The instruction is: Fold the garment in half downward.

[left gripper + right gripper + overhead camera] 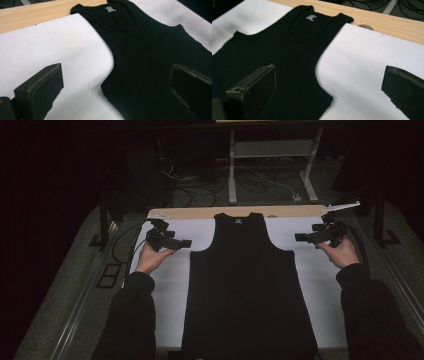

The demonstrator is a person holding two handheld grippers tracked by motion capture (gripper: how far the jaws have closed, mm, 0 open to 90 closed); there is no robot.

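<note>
Both my left gripper (186, 243) and right gripper (299, 238) were open beside the flat black sleeveless cotton top (248, 285); a shallow pinch risked slipping off its thin fabric.

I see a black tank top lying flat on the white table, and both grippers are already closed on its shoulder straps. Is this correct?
Not quite. The black tank top does lie flat on the white table, but the left gripper and right gripper are open and hold nothing. The high view shows them apart from the cloth, beside the armholes.
</note>
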